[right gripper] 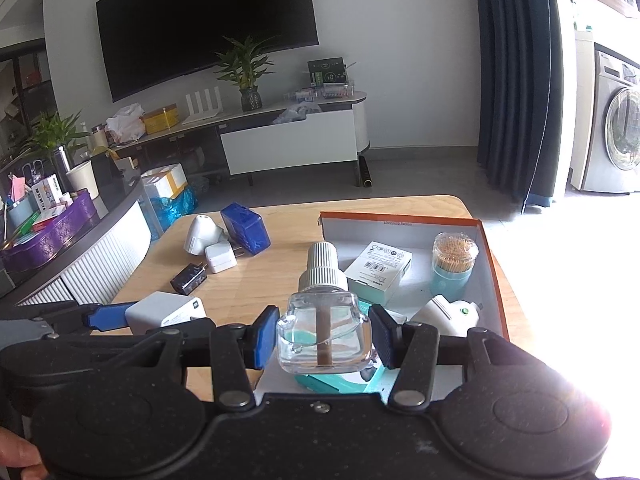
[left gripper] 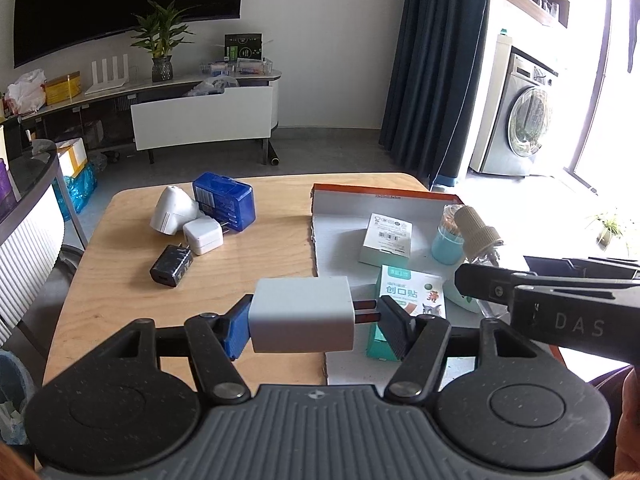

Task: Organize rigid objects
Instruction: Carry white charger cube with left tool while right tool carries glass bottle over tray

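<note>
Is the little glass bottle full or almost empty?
Almost empty. The glass bottle looks clear nearly all the way down, its brown wick showing, with the teal packet visible through it.

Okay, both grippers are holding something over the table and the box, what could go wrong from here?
1. The left gripper pinches the white plug-in charger with one pad on its prongs, so it may twist loose.
2. The right gripper holds the clear glass bottle with a ribbed cap; glass is slick and would fall onto the packets in the orange-rimmed cardboard box.
3. The grippers are close and could collide.
</note>
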